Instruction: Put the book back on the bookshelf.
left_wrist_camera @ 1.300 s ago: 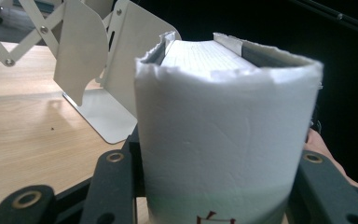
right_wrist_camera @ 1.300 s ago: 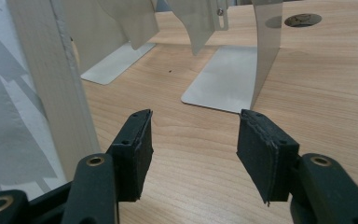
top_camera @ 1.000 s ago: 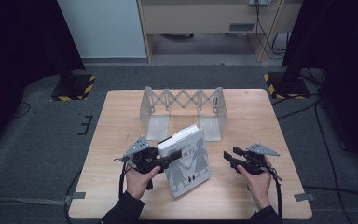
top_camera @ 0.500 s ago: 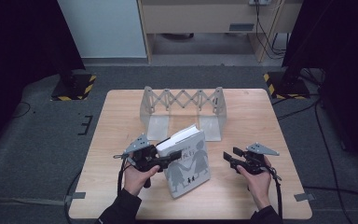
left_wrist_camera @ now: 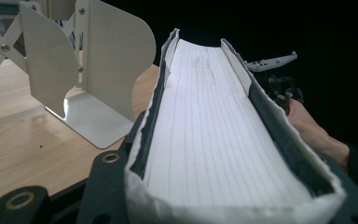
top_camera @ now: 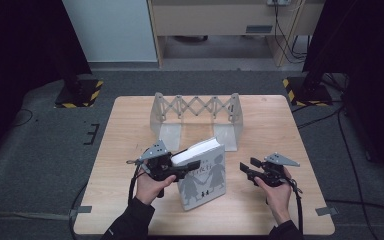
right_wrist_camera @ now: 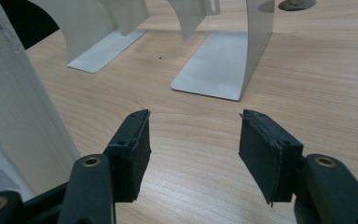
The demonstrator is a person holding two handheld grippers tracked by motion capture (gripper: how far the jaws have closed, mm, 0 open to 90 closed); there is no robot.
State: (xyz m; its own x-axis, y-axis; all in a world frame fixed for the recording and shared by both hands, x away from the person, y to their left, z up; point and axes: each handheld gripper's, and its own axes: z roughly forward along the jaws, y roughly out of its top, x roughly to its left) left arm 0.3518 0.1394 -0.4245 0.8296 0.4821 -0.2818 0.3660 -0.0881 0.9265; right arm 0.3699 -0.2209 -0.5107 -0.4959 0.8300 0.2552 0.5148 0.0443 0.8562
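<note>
Left gripper (top_camera: 180, 169) jaws grasping the tilted book (top_camera: 205, 175) by its page edge, closing tighter just now, right gripper (top_camera: 246, 169) jaws released beside it, worktop (top_camera: 275, 125) beneath.

The left gripper (top_camera: 182, 167) points right, its fingers clamped around a load after a brief loosening and closing. The right gripper (top_camera: 247, 168) points left, fingers (right_wrist_camera: 133, 149) parted and empty.

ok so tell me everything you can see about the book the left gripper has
The book is a thick paperback with a grey cover bearing dark silhouettes of figures holding hands, and a white page block. Its cover edges look frayed in the left gripper view. It is tilted, its left edge raised, its lower right part on the wooden table. The left gripper is clamped across its thickness. It lies just in front of the white expanding book rack, apart from the open right gripper.
</note>
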